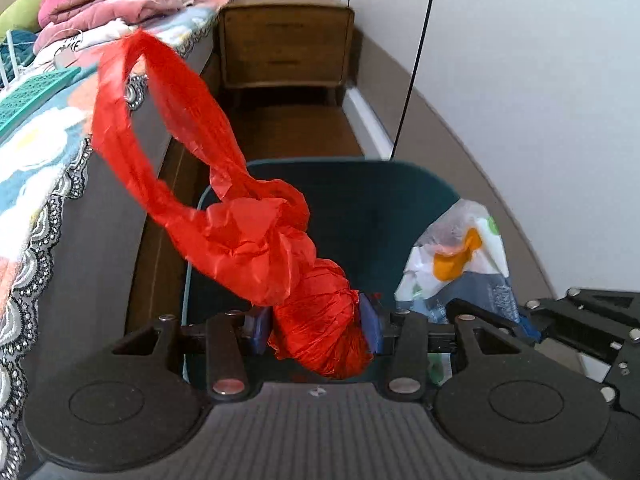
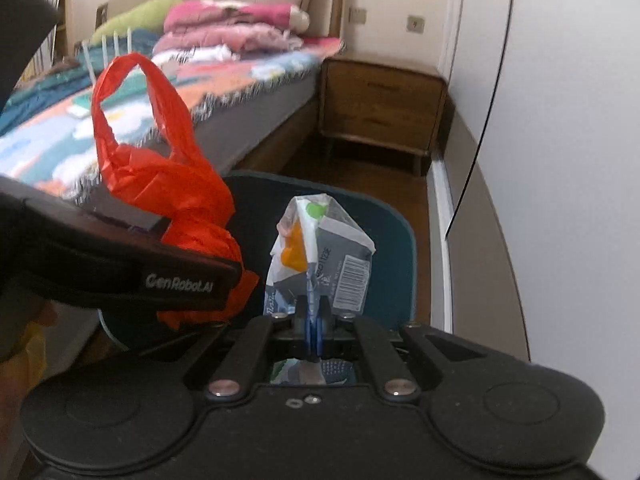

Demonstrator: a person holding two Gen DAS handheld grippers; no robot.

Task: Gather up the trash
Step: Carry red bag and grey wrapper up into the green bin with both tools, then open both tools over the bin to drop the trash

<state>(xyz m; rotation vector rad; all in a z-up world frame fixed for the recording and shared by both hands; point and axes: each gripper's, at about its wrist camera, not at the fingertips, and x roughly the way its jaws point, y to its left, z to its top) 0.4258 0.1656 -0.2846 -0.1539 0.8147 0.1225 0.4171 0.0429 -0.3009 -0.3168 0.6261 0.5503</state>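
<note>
Left tool [image 1: 316,330] at bottom centre of the left wrist view, blue pads clamped on the bunched end of a red plastic bag [image 1: 248,232]. Rest of the bag flopping up toward the upper left, handle loop hanging open in the air. Dark teal bin [image 1: 384,200] right behind it, mid-frame, mouth open. Crumpled wrapper [image 1: 460,256] poking in at the right, above the bin's edge. Bed [image 1: 44,152] down the left side, wooden nightstand [image 1: 286,46] at top centre.

Right wrist view next: right tool [image 2: 314,332] at bottom centre, pads pressed together on the lower end of that wrapper [image 2: 320,256], grey and white with an orange patch and a barcode, standing up in front of the bin [image 2: 400,240]. Red bag [image 2: 160,168] and left tool [image 2: 176,256] at the left of frame, just beside the wrapper.

Handling guess: both featherweight, soft, crinkly, nothing fragile. Thin film probably slippery, so a pinch on a wadded, thick part looks safer than on a single layer. Loose handle loop likely to snag or drape over the bin rim on the drop.
</note>
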